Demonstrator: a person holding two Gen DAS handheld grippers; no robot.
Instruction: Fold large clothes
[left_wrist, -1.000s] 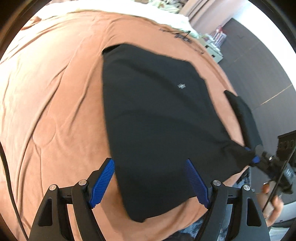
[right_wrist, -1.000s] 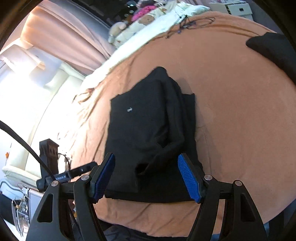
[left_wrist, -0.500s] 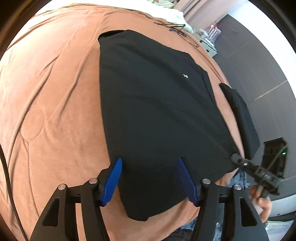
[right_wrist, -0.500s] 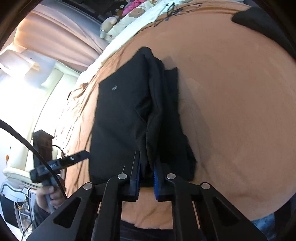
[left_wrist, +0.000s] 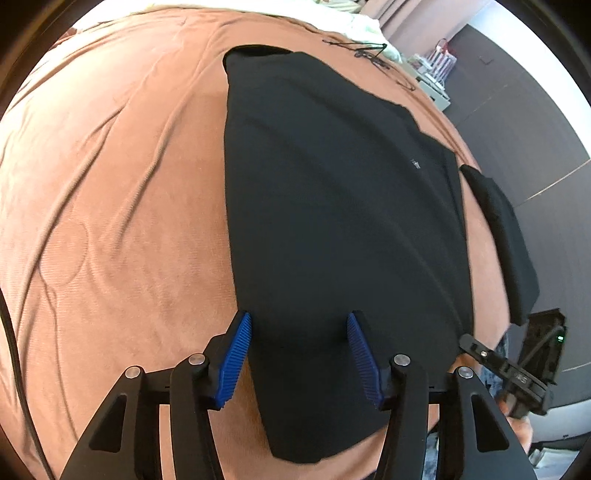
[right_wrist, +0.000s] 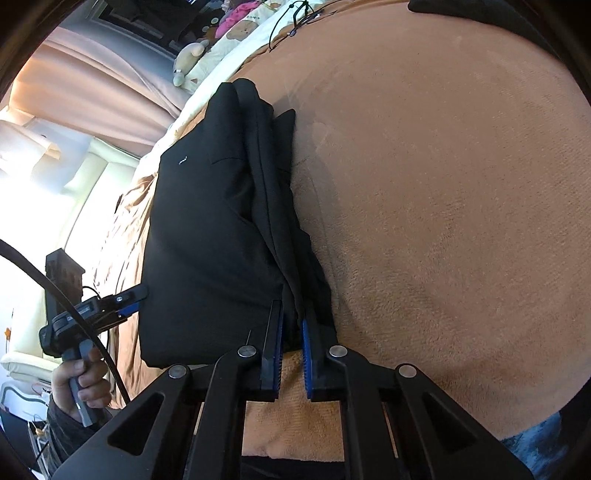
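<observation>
A large black garment (left_wrist: 332, 206) lies on an orange-brown blanket (left_wrist: 110, 184); it has a small white logo. My left gripper (left_wrist: 299, 332) is open, its blue pads either side of the garment's near hem. In the right wrist view the same garment (right_wrist: 207, 229) shows folded layers along its right edge. My right gripper (right_wrist: 291, 328) is shut on that near right edge, where the layers bunch together. The left gripper also shows in the right wrist view (right_wrist: 122, 299), held in a hand.
A second dark folded cloth (left_wrist: 506, 236) lies at the blanket's right edge. Black cables (left_wrist: 365, 55) lie at the far end. Pillows and soft toys (right_wrist: 207, 48) sit beyond the blanket. Curtains and a dark wall surround the bed.
My right gripper has closed on the garment's right edge. My left gripper has moved in over the near hem and its jaws have narrowed while staying open.
</observation>
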